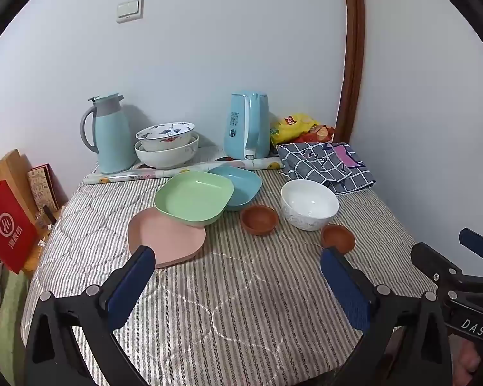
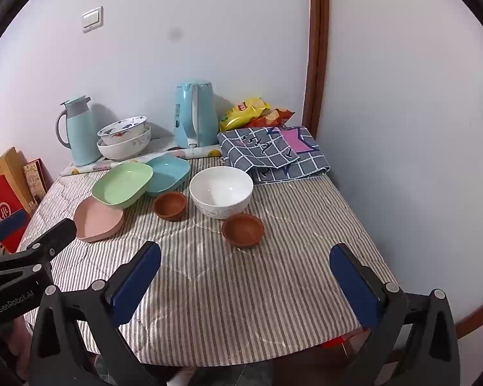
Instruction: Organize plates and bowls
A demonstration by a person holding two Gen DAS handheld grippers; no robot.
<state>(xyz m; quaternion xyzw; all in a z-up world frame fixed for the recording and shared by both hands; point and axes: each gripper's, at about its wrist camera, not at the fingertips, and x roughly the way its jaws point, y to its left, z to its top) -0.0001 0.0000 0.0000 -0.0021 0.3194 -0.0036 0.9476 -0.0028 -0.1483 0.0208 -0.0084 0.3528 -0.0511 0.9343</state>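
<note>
A pink plate (image 1: 165,239), a green plate (image 1: 193,197) and a blue plate (image 1: 238,185) overlap in a row on the striped table. A white bowl (image 1: 309,204) stands to their right between two small brown bowls (image 1: 260,219) (image 1: 337,237). They also show in the right wrist view: pink plate (image 2: 98,220), green plate (image 2: 122,185), blue plate (image 2: 167,173), white bowl (image 2: 221,191), brown bowls (image 2: 169,205) (image 2: 243,229). My left gripper (image 1: 238,259) is open and empty, near the pink plate. My right gripper (image 2: 245,254) is open and empty, near the closer brown bowl.
Two stacked patterned bowls (image 1: 166,144), a thermos jug (image 1: 108,133), an electric kettle (image 1: 248,125), snack bags (image 1: 298,128) and a folded checked cloth (image 1: 325,164) sit at the back by the wall. A red bag (image 1: 8,225) stands off the table's left edge.
</note>
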